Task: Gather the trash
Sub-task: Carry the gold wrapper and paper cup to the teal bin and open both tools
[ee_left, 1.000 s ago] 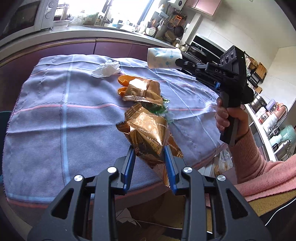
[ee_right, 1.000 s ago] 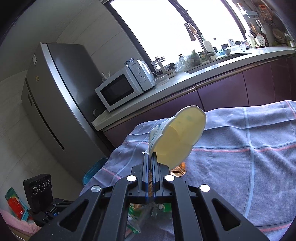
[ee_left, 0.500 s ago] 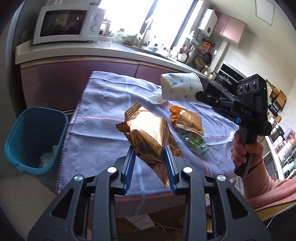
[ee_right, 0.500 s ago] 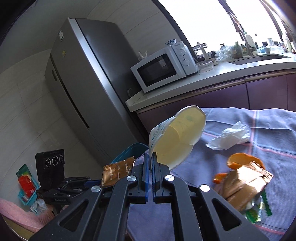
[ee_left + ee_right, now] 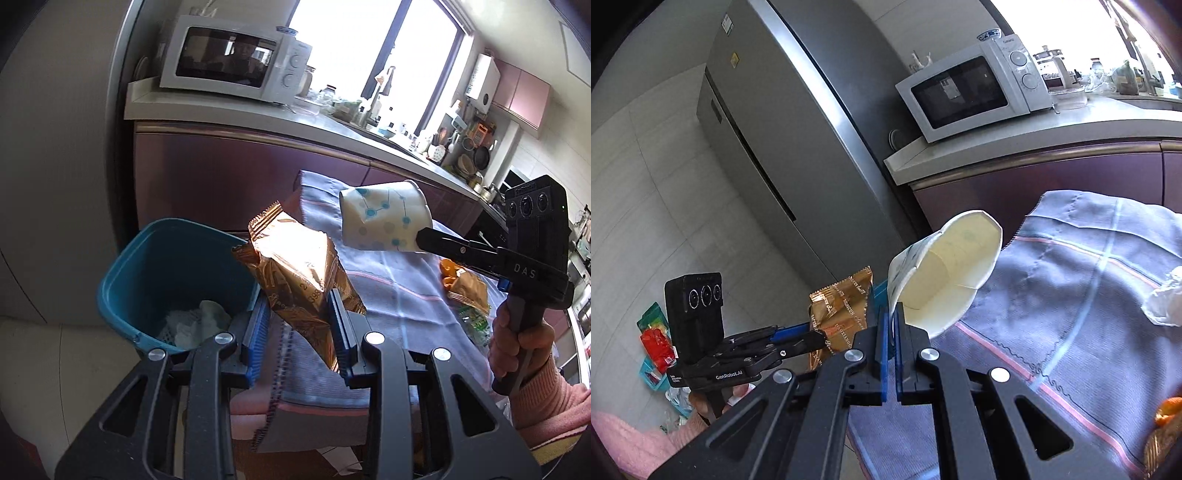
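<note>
My left gripper [image 5: 299,325] is shut on a crumpled gold snack wrapper [image 5: 299,273] and holds it in the air just right of a blue trash bin [image 5: 173,273] with white paper inside. My right gripper [image 5: 893,332] is shut on the rim of a squashed white paper cup [image 5: 949,280] with blue dots, held above the table's left end. The cup [image 5: 384,221] and right gripper [image 5: 424,236] also show in the left wrist view. The wrapper [image 5: 842,314] and left gripper [image 5: 820,336] also show in the right wrist view.
The table has a blue-grey cloth [image 5: 399,295]. On it lie another gold wrapper [image 5: 469,291], orange peel [image 5: 448,269], a green wrapper [image 5: 476,325] and a white tissue [image 5: 1167,299]. A fridge [image 5: 783,147] and a counter with a microwave [image 5: 229,62] stand behind the bin.
Both grippers have swung left, off the middle of the table toward the blue bin, each still holding its piece of trash. The bin is now close below my left gripper.
</note>
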`<state>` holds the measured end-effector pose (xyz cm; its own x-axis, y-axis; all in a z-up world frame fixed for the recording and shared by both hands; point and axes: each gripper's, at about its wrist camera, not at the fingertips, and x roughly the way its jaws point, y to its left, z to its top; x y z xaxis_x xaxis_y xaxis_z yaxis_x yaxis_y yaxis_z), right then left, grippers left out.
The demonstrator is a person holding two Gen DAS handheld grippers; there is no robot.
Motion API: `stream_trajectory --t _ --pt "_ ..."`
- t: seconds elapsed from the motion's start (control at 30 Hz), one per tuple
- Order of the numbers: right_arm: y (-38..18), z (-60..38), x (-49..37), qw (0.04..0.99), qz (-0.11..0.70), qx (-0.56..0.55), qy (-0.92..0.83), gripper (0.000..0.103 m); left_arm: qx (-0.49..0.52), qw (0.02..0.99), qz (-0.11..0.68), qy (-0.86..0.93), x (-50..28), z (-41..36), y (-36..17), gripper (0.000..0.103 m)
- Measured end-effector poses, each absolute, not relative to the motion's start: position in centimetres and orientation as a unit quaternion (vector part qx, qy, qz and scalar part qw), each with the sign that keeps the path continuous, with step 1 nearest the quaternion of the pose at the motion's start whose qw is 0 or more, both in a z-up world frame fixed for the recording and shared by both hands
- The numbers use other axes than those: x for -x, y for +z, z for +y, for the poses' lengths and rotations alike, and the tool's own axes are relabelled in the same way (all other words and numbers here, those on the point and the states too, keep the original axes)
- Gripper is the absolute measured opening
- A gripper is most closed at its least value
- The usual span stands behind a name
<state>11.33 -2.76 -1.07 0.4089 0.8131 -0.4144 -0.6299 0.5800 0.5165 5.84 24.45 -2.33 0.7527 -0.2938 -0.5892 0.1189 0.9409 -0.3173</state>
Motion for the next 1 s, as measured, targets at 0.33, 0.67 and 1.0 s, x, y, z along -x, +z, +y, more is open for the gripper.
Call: stream_trajectory --t 0.33,0.67,1.0 --pt "-2.5 3.9 -14.8 0.805 0.372 -0.114 0.448 0.002 0.153 0.919 0.358 -0.055 -9.3 29.8 -4.9 0.032" --pt "-4.5 8.9 -17.8 0.784 0.427 -0.09 0.441 0.002 0.166 0.905 0.391 -0.02 -12.2 31.7 -8.2 0.032" --pt "-6.7 12.1 -19.6 0.776 0.461 -0.074 0.423 0.007 0.171 0.892 0.418 0.006 -15.1 32.7 -11.5 0.033"
